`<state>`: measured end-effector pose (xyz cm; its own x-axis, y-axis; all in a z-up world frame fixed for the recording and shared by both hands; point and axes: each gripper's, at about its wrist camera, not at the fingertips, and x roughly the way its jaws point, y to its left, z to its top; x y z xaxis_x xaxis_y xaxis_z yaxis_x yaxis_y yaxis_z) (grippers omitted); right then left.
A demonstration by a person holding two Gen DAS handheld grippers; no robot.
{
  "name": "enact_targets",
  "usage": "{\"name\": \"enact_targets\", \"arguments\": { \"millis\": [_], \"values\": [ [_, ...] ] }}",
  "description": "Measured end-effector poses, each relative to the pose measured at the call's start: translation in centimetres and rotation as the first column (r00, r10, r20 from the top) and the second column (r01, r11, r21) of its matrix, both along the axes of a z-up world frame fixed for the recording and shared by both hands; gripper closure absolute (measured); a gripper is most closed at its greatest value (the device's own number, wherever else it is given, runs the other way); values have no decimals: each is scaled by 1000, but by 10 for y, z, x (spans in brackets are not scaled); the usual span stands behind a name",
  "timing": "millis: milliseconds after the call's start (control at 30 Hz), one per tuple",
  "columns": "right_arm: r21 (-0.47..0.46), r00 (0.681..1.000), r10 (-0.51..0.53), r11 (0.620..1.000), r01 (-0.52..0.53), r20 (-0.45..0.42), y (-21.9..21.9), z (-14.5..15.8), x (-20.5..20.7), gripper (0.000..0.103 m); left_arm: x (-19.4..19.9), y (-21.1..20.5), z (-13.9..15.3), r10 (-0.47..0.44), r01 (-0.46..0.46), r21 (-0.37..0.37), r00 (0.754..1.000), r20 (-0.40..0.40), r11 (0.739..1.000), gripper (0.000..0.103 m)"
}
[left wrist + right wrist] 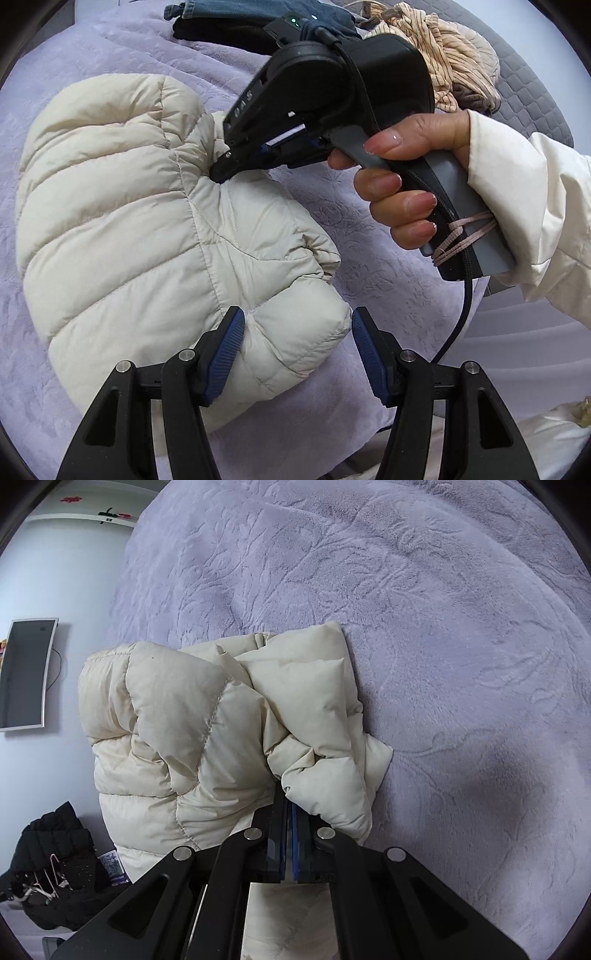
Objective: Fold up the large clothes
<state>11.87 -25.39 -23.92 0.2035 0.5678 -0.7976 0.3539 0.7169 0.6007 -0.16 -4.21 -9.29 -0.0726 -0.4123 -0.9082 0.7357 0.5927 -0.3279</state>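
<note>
Two claws work my cream puffer jacket (147, 221), bundled on the lilac embossed blanket (406, 590). My left claw (297, 347) gapes around one corner; my right claw (289, 805) is clenched on a fold. Jeans (258, 14) lie beyond; a wall screen (26, 672) hangs aside.

From my left wrist view, the cream quilted puffer jacket (122, 221) bulks up on the lavender embossed plush blanket (388, 236), one corner sitting between my left gripper's (298, 354) spread blue pads. My right gripper (221, 173) and the hand (402, 181) holding it cross over the jacket's upper part, blocking that side. Behind them, folded dark blue jeans (229, 14) and a striped beige crumpled garment (447, 70) crowd the far edge. In the right wrist view, bare blanket (424, 609) spreads ahead and to the right of the jacket.
</note>
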Motion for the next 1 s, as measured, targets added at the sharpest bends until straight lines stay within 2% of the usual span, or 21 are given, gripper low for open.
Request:
{"name": "enact_targets", "arguments": {
  "millis": [133, 267, 500, 733, 833, 1000],
  "values": [
    [-2, 1000, -10, 1000, 10, -17, 0, 11, -4, 102, 11, 19, 20, 77, -78, 22, 996, 43, 997, 41],
    [-29, 1000, 5, 1000, -5, -10, 7, 32, -9, 98, 25, 43, 36, 177, -180, 39, 982, 73, 983, 41],
    [-91, 999, 30, 995, -32, -21, 24, 62, -30, 98, 48, 86, 53, 365, -376, 96, 924, 113, 922, 41],
    [-211, 998, 68, 975, -64, 13, 44, 108, -57, 98, 52, 112, 67, 455, -474, 140, 878, 146, 869, 40],
    [-241, 997, 70, 969, -60, 33, 54, 129, -68, 97, 51, 119, 74, 488, -507, 131, 859, 157, 852, 15],
    [-273, 997, 62, 961, -49, 39, 65, 148, -81, 97, 48, 116, 86, 507, -530, 124, 843, 178, 839, 15]
  ]
}}
